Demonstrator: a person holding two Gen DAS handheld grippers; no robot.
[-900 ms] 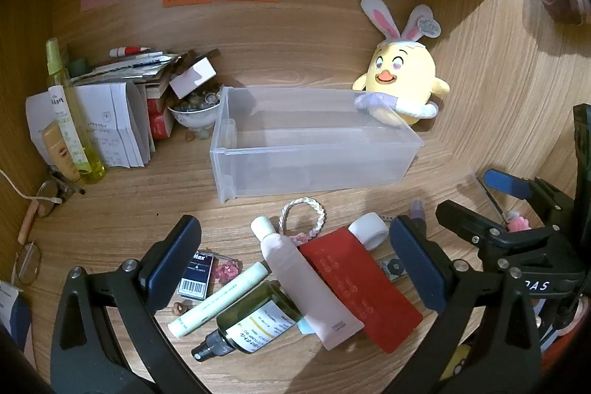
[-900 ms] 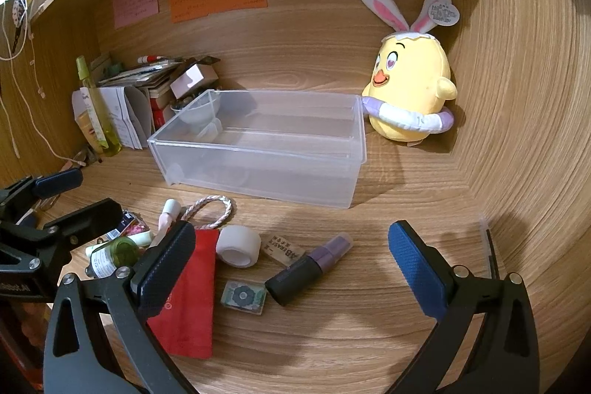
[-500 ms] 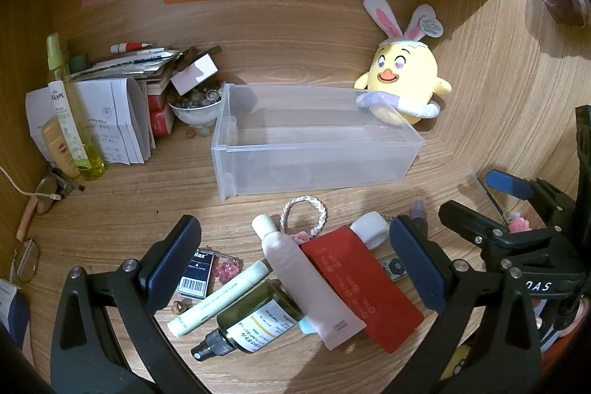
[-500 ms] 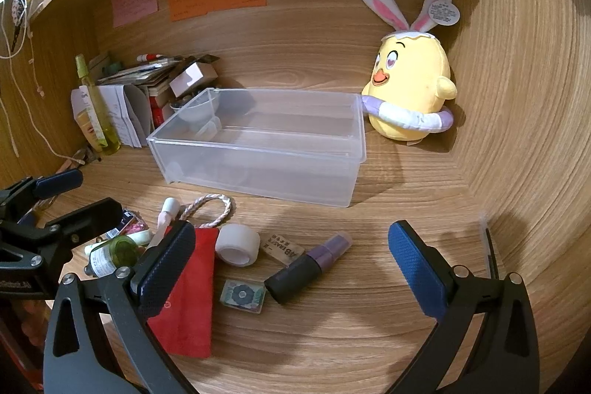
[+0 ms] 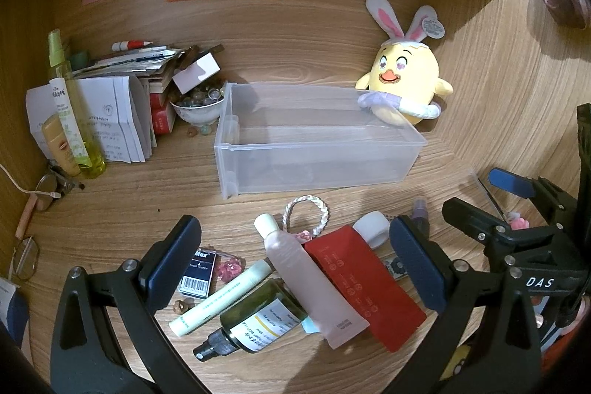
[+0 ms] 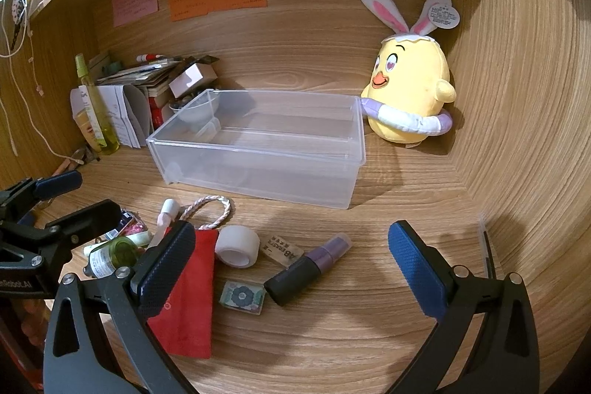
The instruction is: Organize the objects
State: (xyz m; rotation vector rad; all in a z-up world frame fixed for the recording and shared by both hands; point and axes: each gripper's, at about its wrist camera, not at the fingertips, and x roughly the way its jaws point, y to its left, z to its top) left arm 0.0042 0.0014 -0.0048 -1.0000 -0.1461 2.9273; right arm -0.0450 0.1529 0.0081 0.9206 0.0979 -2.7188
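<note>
Wooden desk nook, two fisheye views. Clear plastic bin (image 5: 317, 150) at frame centre, nothing visible inside; yellow chick plush w/ bunny ears (image 5: 404, 80) just beside its right rear corner. Left gripper (image 5: 295, 264) at bottom of left view, jaws spread wide, holding nothing, above a clutter pile: pink tube (image 5: 310, 279) lying partly over red pouch (image 5: 364, 283), dark green bottle (image 5: 258, 316) and pale green stick (image 5: 221, 298) lower centre, braided bracelet (image 5: 306, 213) nearer the bin. Right gripper (image 6: 291, 268) at bottom of right view, also spread wide, holding nothing; betw. its pads: white tape roll (image 6: 237, 245), purple-capped black bottle (image 6: 308, 268), small floral tin (image 6: 242, 297). Papers, spray bottle (image 5: 72, 109) stacked mid-left.
</note>
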